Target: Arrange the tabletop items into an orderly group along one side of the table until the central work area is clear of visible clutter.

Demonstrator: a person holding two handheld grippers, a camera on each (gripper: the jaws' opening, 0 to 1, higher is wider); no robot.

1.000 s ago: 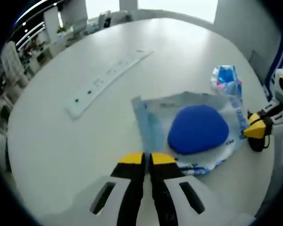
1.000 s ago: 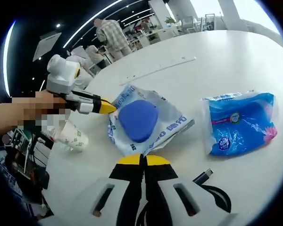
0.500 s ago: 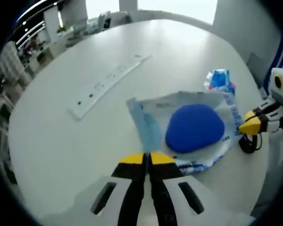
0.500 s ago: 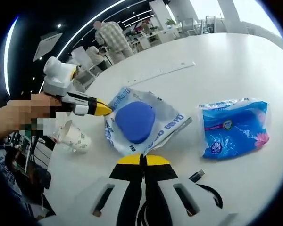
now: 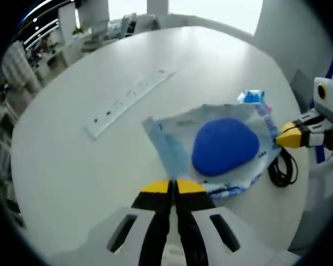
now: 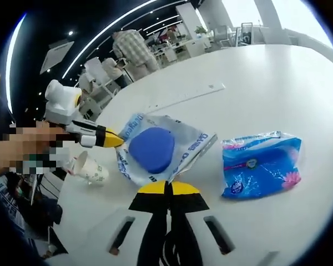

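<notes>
Left gripper view: the left gripper is seen with jaws pressed together on nothing, just short of the plastic bag holding a blue pad on the white table, while the right gripper, jaws likewise closed and empty, is seen near a tissue pack.

Surroundings: open office floor, one person on it.
In the right gripper view a person in a checked shirt stands beyond the far edge of the table, among chairs. Long light strips cross the dark ceiling. Finer detail is blurred.
</notes>
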